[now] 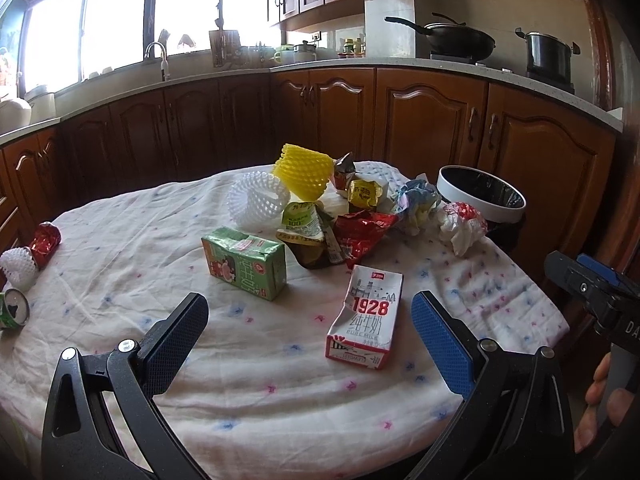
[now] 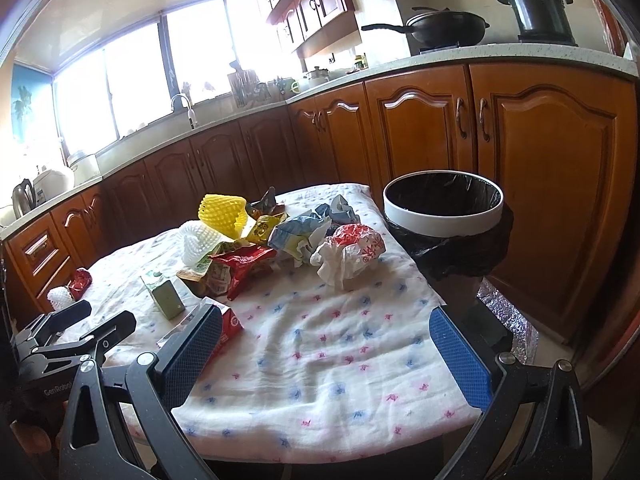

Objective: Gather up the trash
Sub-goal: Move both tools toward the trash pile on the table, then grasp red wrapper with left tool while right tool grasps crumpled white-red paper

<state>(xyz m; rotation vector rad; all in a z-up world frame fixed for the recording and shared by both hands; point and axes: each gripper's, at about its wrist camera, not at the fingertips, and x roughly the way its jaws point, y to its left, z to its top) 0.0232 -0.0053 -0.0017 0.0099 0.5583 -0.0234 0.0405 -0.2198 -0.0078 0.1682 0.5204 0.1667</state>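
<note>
Both my tools are spread wide and hold nothing. My left tool (image 1: 310,336) hovers low over the near edge of the cloth-covered counter (image 1: 256,392), with the crushed milk carton (image 1: 366,318) marked 1928 lying flat just ahead, toward its right finger at about 1 o'clock. The green juice box (image 1: 245,262) stands beyond at 11 o'clock, and the heap of wrappers and foam nets sits farther back at 12. My right tool (image 2: 326,346) hangs over bare cloth; the crumpled white and red bag (image 2: 349,257) lies ahead at 12 o'clock and the bin (image 2: 443,210), lined in black, stands off the counter's far corner at 1 o'clock.

I judge the carton the sensible first pick for the left side. I want to shift a little right so it sits centred between the pads, come down across its short width, and press lightly, since the cloth is loose and could bunch or drag with it. The flattened card may slip, so I should close squarely before lifting toward the bin.
</note>
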